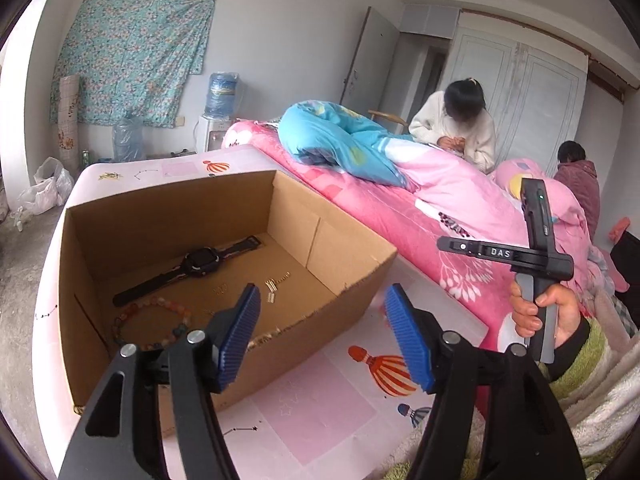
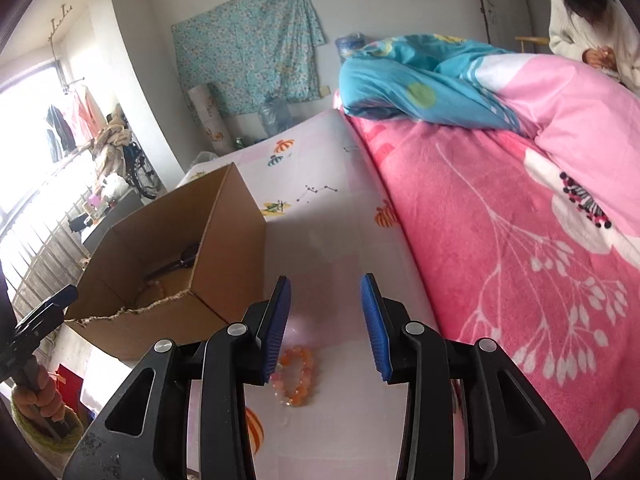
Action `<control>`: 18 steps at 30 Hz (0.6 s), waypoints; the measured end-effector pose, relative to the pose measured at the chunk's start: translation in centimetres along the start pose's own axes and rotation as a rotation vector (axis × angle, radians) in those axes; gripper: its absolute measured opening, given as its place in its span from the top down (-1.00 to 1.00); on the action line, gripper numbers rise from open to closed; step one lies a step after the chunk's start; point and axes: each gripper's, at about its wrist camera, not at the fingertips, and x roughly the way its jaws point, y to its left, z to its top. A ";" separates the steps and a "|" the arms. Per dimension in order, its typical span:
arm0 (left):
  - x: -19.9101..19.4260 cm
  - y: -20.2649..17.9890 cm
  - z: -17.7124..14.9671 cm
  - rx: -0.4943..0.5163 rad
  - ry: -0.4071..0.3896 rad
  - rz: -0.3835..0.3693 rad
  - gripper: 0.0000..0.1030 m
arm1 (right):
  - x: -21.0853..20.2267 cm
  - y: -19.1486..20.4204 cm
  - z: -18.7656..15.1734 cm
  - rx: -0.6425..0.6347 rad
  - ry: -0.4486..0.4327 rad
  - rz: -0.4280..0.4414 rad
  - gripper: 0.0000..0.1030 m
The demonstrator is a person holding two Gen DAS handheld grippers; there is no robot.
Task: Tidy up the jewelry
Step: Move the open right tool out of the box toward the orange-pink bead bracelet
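Inside box (image 1: 120, 240), watch (image 1: 192, 266) lengthwise toward far corner

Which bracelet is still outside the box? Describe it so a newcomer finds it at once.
Start at the open cardboard box on the pale table printed with balloons, beside the pink blanket. On the bare table just right of the box, below the open right gripper, lies the orange bead bracelet. It is the only piece outside; the multicoloured bead bracelet and black watch lie inside the box.

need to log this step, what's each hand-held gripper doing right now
Left hand-held gripper: open, empty, near the cardboard box.
Right hand-held gripper: open, empty, above the orange bead bracelet.
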 end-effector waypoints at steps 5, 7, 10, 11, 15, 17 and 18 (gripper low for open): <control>5.0 -1.4 -4.0 -0.030 0.227 0.069 -0.41 | 3.5 0.6 -2.7 -0.032 0.115 -0.020 0.28; 7.0 -1.1 -5.4 -0.048 0.308 0.128 -0.41 | 3.9 1.5 -3.4 -0.070 0.118 -0.030 0.29; 9.0 -0.3 -7.4 -0.073 0.400 0.217 -0.41 | 4.2 2.6 -3.7 -0.128 0.114 -0.038 0.28; 8.8 -0.6 -7.4 -0.053 0.368 0.235 -0.45 | 4.3 2.8 -3.8 -0.140 0.116 -0.040 0.28; 9.4 -0.7 -7.7 -0.029 0.390 0.323 -0.57 | 5.2 3.0 -4.4 -0.164 0.135 -0.066 0.31; 9.7 -1.1 -7.8 -0.021 0.392 0.341 -0.67 | 5.4 3.1 -4.5 -0.172 0.139 -0.077 0.40; 9.8 -1.3 -7.9 -0.014 0.396 0.357 -0.73 | 5.5 3.1 -4.6 -0.177 0.138 -0.086 0.47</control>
